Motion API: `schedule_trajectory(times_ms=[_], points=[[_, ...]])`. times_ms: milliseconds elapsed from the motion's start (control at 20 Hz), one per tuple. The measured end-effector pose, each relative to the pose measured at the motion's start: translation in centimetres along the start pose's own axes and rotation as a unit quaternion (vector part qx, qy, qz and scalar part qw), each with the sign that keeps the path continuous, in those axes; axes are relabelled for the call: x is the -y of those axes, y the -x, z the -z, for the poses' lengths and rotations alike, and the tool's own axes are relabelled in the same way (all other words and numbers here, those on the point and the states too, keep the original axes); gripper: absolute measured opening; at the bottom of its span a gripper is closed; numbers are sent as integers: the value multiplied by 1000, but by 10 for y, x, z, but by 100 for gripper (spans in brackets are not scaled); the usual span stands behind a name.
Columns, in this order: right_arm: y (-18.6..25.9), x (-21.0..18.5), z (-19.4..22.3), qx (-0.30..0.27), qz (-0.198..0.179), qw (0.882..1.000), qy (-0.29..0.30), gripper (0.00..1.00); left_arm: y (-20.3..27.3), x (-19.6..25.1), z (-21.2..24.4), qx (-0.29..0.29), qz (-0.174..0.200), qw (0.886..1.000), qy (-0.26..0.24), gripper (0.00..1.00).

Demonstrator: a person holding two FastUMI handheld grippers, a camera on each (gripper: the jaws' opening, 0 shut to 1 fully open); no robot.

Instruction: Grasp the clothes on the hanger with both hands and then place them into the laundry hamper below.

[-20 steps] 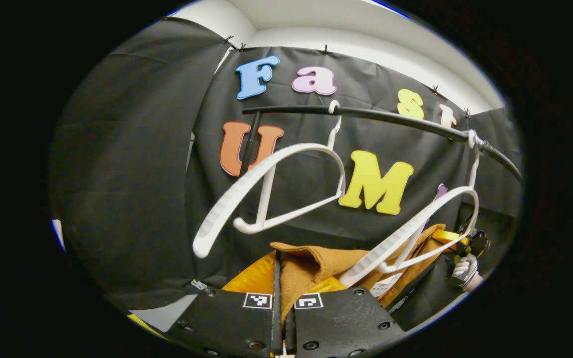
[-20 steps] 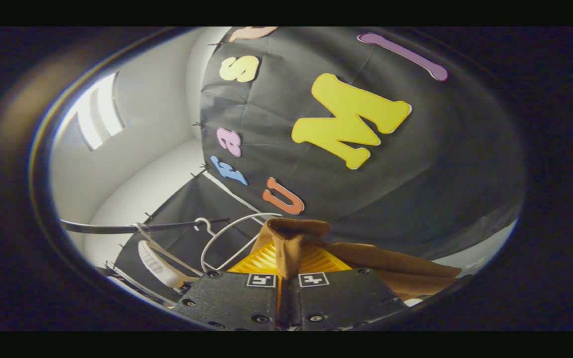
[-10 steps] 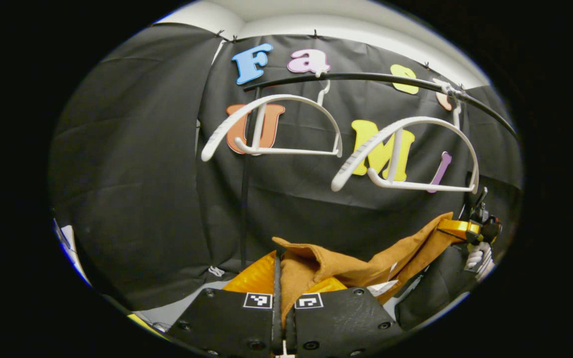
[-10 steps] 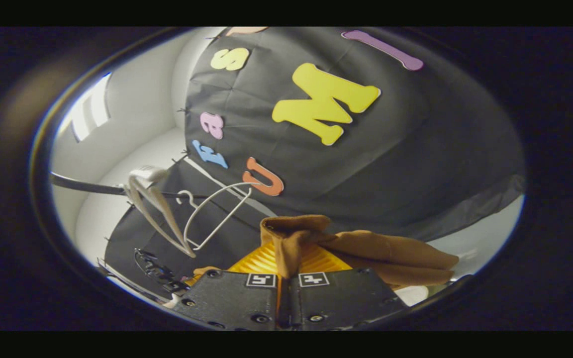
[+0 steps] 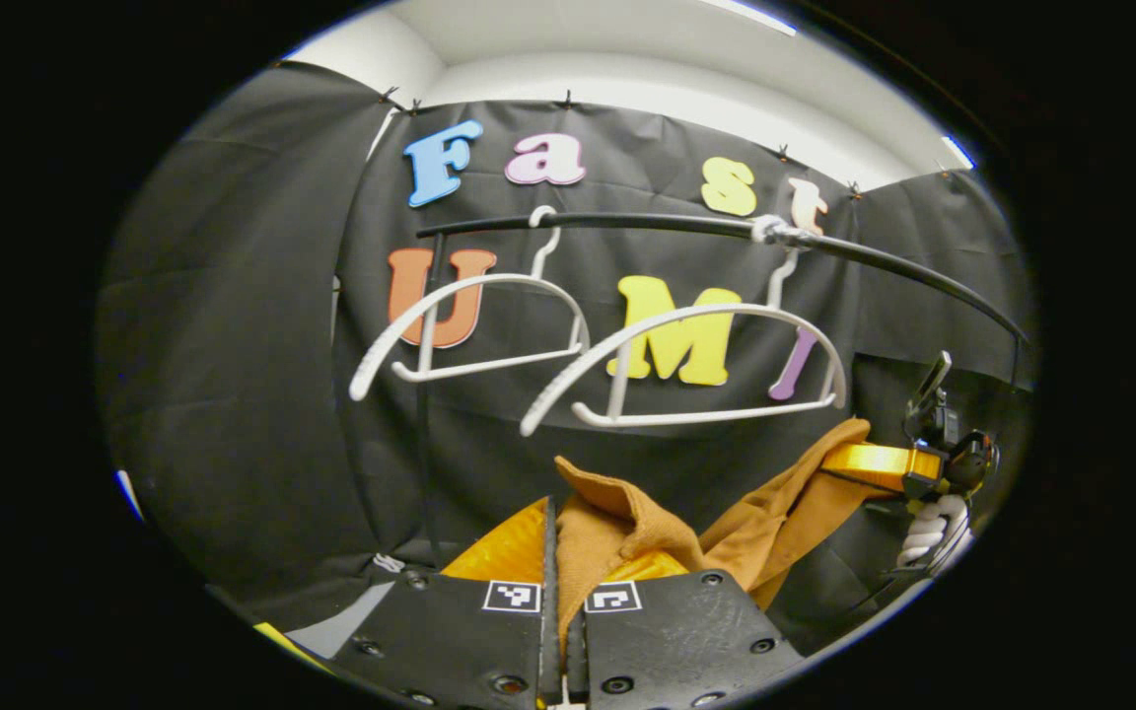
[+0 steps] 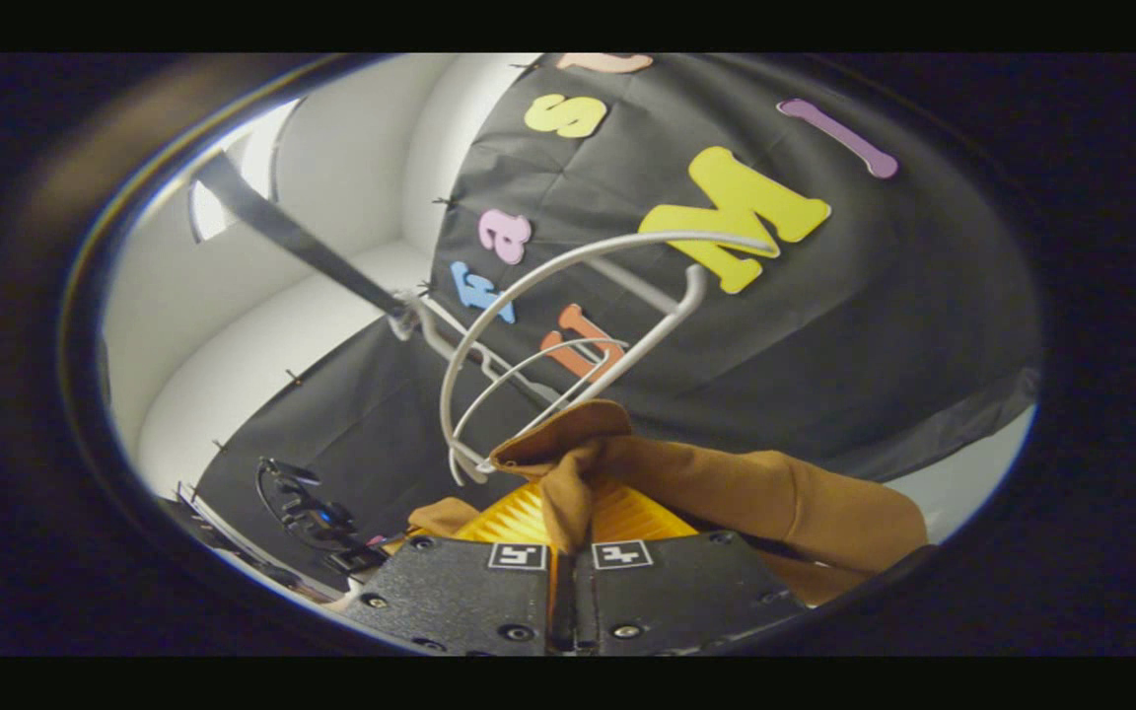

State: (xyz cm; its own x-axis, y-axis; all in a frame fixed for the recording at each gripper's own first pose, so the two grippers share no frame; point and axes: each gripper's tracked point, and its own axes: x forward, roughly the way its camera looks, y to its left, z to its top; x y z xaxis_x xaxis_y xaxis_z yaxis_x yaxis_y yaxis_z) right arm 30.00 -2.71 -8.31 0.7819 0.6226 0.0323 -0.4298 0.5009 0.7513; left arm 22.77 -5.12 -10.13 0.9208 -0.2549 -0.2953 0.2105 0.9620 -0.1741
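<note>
Hanging between left gripper (image 5: 562, 592) and right gripper (image 6: 568, 562): brown garment (image 5: 775, 503).

The brown garment (image 5: 627, 523) is off its hanger now, a soft tan-brown cloth stretched in a sagging line, bunched into folds at each end. The white hanger (image 5: 686, 370) it belongs to hangs bare on the rail, right above it.

Nothing readable; only square coded markers (image 5: 512, 596) sit on the fingers (image 5: 450, 631).
</note>
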Motion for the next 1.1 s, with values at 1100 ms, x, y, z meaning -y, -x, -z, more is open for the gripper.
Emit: schedule_trajectory(times_ms=[1100], points=[[49,186,289,-193,302,932,-48,4,9,75,328,-303,68,951,9,8]])
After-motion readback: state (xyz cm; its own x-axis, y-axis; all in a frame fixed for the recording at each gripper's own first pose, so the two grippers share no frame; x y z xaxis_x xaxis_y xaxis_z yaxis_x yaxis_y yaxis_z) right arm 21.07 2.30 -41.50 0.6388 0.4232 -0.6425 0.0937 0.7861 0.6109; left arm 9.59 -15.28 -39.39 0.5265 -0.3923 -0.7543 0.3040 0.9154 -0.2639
